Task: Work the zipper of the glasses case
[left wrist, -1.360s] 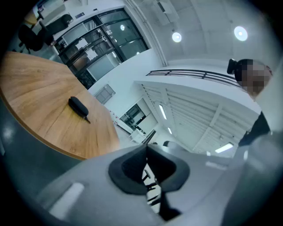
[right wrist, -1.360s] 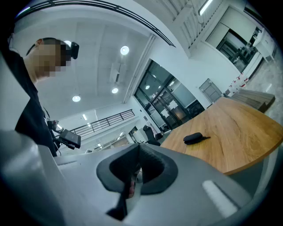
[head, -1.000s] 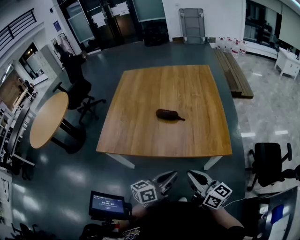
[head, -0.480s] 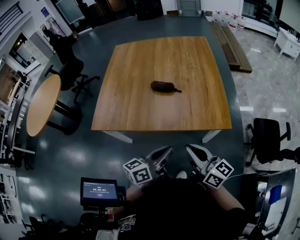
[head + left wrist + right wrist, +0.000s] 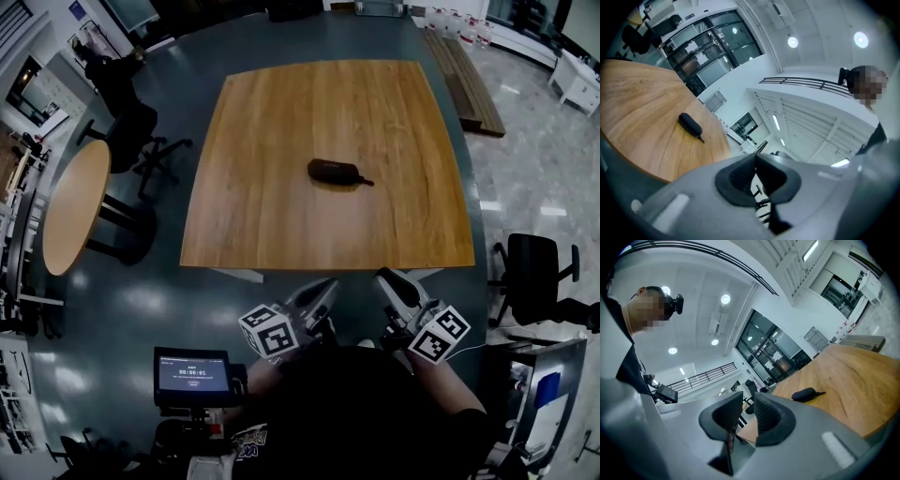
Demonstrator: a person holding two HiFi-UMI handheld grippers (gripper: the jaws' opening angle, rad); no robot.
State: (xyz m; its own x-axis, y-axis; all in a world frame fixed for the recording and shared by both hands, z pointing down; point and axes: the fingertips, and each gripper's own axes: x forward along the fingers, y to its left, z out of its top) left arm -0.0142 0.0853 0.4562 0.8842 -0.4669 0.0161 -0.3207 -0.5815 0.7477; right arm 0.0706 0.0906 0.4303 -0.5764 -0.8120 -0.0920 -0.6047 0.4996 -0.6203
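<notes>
Glasses case (image 5: 334, 172) lay on the wooden surface (image 5: 272, 225), a bit right of centre and lengthwise across it. A thin pull tab (image 5: 365, 181) stuck out of its right end. Case was dark, and whether the zip was done up could not be told (too small in every view). Nothing else lay on the surface.

Left gripper (image 5: 328, 285) was held off the near edge of the surface, well apart from the case, with its marker cube (image 5: 269, 333) toward the person. In the left gripper view its fingers (image 5: 740, 176) were clenched, tips meeting, nothing between them. The case showed far off to the upper left there.

Right gripper (image 5: 383, 276) sat just beside the left one, also short of the surface edge, cube (image 5: 439, 335) behind it. In the right gripper view its fingers (image 5: 768, 418) were released by a narrow slit and gripped nothing. The case showed beyond them, to the right.

Around the surface:
- a round table (image 5: 75, 202) stood at left
- an office chair (image 5: 141, 141) was near the round table
- another chair (image 5: 534, 279) stood at right
- a bench (image 5: 464, 84) was at the far right
- a small lit screen (image 5: 192, 372) sat at the person's lower left
</notes>
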